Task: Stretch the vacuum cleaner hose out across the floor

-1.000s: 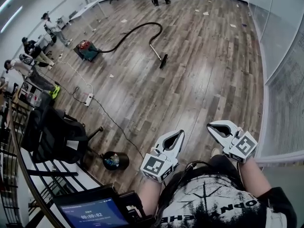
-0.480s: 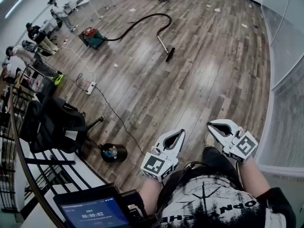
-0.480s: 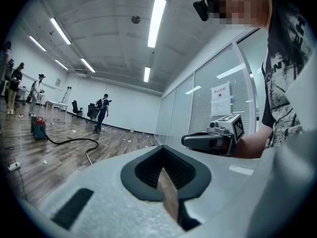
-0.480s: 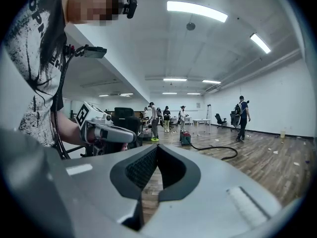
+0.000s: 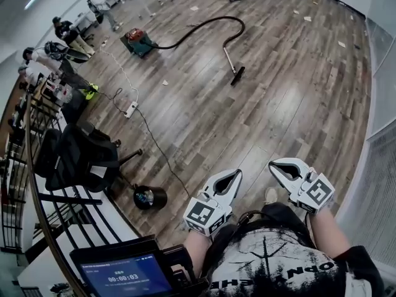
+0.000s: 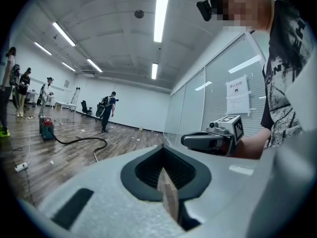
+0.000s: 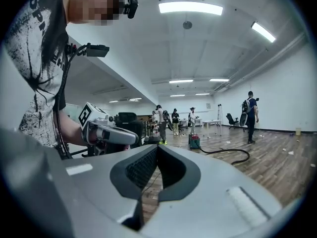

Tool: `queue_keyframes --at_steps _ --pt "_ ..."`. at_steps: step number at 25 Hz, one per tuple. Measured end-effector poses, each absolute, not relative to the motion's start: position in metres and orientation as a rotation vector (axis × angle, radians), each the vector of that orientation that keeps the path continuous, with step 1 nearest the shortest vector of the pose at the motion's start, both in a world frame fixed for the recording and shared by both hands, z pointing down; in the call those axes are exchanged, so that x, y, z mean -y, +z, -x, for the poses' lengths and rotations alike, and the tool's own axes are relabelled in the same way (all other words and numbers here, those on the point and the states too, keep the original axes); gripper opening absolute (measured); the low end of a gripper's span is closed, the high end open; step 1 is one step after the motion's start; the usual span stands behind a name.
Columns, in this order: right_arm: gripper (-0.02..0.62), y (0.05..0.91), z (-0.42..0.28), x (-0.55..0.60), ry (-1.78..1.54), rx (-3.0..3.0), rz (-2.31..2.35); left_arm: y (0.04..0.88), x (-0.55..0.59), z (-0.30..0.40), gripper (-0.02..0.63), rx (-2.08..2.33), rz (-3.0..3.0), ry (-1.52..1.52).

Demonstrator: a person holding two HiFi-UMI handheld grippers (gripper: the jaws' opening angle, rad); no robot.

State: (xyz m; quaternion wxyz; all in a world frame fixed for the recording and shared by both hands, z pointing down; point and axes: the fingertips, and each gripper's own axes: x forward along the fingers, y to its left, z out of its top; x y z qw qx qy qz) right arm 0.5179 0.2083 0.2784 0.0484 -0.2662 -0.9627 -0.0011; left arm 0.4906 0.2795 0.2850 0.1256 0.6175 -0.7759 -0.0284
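Now, left claw (image 5: 236,174) closed, empty, right claw (image 5: 275,165) likewise

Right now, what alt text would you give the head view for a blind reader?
A black hose curves from a vacuum cleaner across a wooden floor, far from the person. Near the camera, the left tool and right tool are both shut and empty.

looks like a big open-plan office or lab space tbh. wood plank floor (image 5: 278,104) all over, long strip lights (image 7: 190,7) overhead, glass partition wall (image 5: 383,104) right of the right claw (image 5: 274,166), black office chair (image 5: 80,159) left of the left claw (image 5: 234,175), white tables (image 7: 210,122) and people (image 7: 176,119) standing way out ahead.
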Motion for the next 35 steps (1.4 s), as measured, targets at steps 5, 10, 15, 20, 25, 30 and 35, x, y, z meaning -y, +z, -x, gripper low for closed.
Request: queue_keyframes --at_steps 5,10,15,20,25,30,35 --pt "0.005 0.267 -0.495 -0.145 -0.023 2.952 0.876 0.272 -0.210 -0.472 0.000 2.280 -1.794 -0.061" --pt "0.005 0.262 -0.478 -0.090 -0.013 2.950 0.905 0.261 -0.150 -0.451 0.000 2.307 -1.786 -0.058" --pt "0.005 0.284 -0.460 -0.028 0.010 2.959 0.911 0.274 -0.092 -0.431 0.000 2.309 -1.774 -0.032" --pt "0.005 0.283 -0.448 0.004 0.034 2.955 0.920 0.270 -0.064 -0.421 0.000 2.306 -1.751 -0.010" --pt "0.005 0.287 -0.447 0.005 0.054 2.955 0.919 0.274 -0.069 -0.419 0.000 2.302 -1.724 0.002" --pt "0.005 0.291 -0.450 0.006 0.064 2.937 0.919 0.275 -0.071 -0.422 0.000 2.302 -1.712 -0.003" --pt "0.005 0.289 -0.449 0.005 0.042 2.928 0.935 0.277 -0.069 -0.421 0.000 2.302 -1.708 -0.015"
